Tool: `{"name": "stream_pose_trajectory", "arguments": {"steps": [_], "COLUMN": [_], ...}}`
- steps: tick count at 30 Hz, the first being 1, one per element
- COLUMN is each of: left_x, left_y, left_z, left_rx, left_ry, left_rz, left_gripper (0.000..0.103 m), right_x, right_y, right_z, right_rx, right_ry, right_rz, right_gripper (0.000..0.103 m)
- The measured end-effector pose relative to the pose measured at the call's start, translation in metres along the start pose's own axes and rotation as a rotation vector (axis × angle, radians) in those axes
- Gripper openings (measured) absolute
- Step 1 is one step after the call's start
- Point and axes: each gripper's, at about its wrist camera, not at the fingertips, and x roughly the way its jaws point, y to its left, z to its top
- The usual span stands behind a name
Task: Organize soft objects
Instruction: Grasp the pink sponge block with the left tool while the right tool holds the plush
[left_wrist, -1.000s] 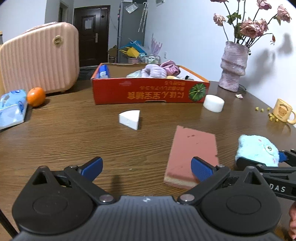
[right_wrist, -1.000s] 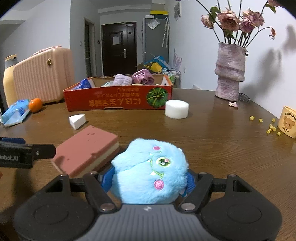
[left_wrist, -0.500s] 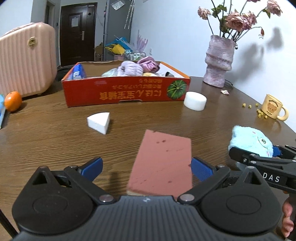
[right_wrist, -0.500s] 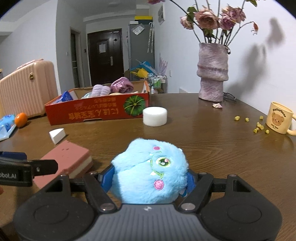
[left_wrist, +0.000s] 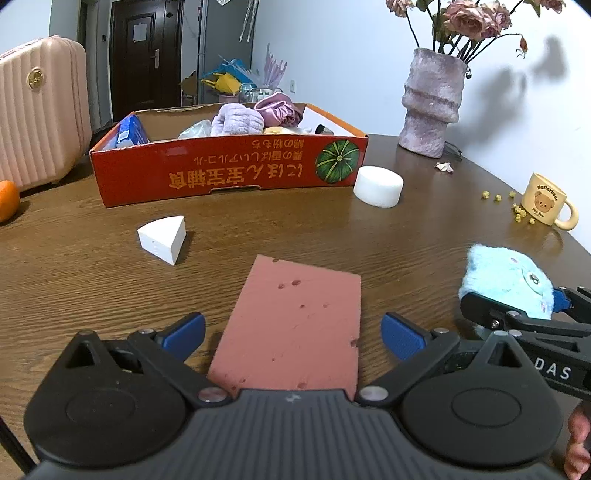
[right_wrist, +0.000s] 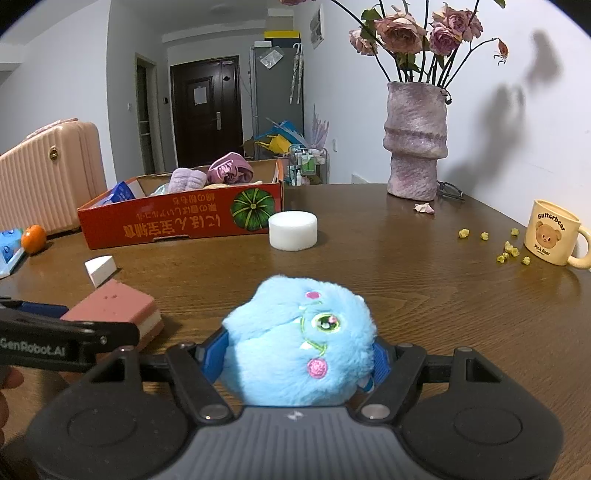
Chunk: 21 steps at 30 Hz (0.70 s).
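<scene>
My left gripper (left_wrist: 293, 334) is open, its blue pads on either side of a pink sponge block (left_wrist: 299, 325) that lies on the wooden table; the pads do not touch it. My right gripper (right_wrist: 295, 356) is shut on a fluffy blue plush toy (right_wrist: 301, 343), which also shows at the right of the left wrist view (left_wrist: 508, 286). The sponge shows at the left of the right wrist view (right_wrist: 118, 308). A red cardboard box (left_wrist: 229, 171) holding several soft items stands at the back. A white wedge sponge (left_wrist: 164, 236) and a white round sponge (left_wrist: 378, 186) lie in front of it.
A purple vase (left_wrist: 432, 107) with roses stands at the back right. A yellow bear mug (left_wrist: 546, 205) and yellow crumbs (left_wrist: 517, 212) are at the right edge. A pink suitcase (left_wrist: 40, 110) and an orange (left_wrist: 7, 199) are at the left.
My left gripper has swung right and moved forward, so the pink sponge now lies between its open pads. My right gripper has risen a little, still holding the plush toy.
</scene>
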Motion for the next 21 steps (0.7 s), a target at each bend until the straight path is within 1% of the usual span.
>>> {"name": "stream_pose_trajectory", "arguments": {"steps": [8,20,21], "left_x": [0.009,0.011,0.011], "left_y": [0.003,0.007,0.007], "left_z": [-0.001,-0.001,-0.001], "left_rx": [-0.012,-0.029,-0.032], "left_ry": [0.041,0.050,0.049], "left_rz": [0.017,0.046,0.046], "left_gripper": [0.103,0.103,0.102], "right_x": [0.003,0.004,0.004], "right_y": [0.000,0.001,0.001], "right_z": [-0.001,-0.001,-0.001], "right_rx": [-0.008,-0.013,-0.013], "right_ry": [0.013,0.019,0.019], "right_rz": [0.008,0.017,0.017], "right_gripper": [0.073,0.073,0.073]}}
